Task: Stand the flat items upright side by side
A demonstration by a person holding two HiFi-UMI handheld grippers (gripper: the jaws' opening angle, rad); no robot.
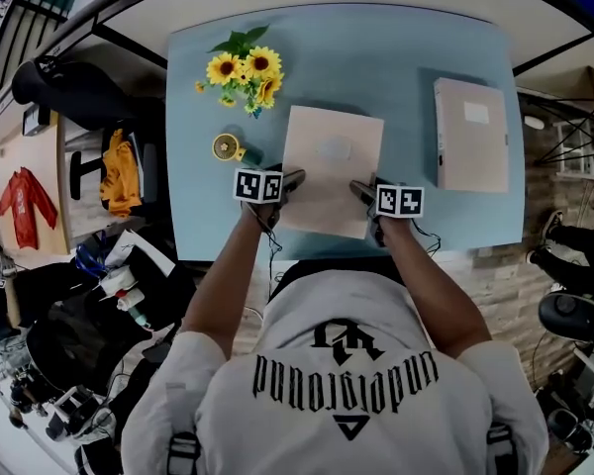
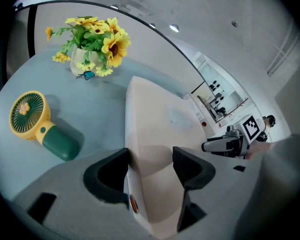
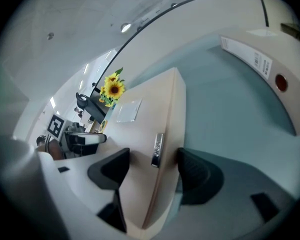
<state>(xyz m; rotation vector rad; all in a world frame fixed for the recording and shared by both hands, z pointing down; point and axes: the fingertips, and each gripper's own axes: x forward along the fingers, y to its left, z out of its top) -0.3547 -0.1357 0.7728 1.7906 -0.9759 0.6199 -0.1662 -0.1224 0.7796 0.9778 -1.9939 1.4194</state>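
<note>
the middle file box lies near the table's centre, its near end toward 6 o'clock. the second file box lies flat at 3 o'clock, well apart from it and untouched. neither one is standing yet, so the task looks barely begun.

the left gripper takes the middle file box on its 9 o'clock edge and the right gripper takes the 3 o'clock edge, both close to the near corners. in the left gripper view the jaws straddle the box's thickness, one pad against the narrow side and the other on the broad face. the right gripper view shows the same, with the metal clasp sitting between the pads. both claws look pinched on the box, wide because the box is thick.

holding it evenly on both sides probably lets the person tip the wide, floppy-looking box up without it twisting. the grip near the close end suggests the far edge will act as the hinge.

the sunflowers at 11 o'clock and the small fan at 9 o'clock sit clear of that swing, the fan only just.
</note>
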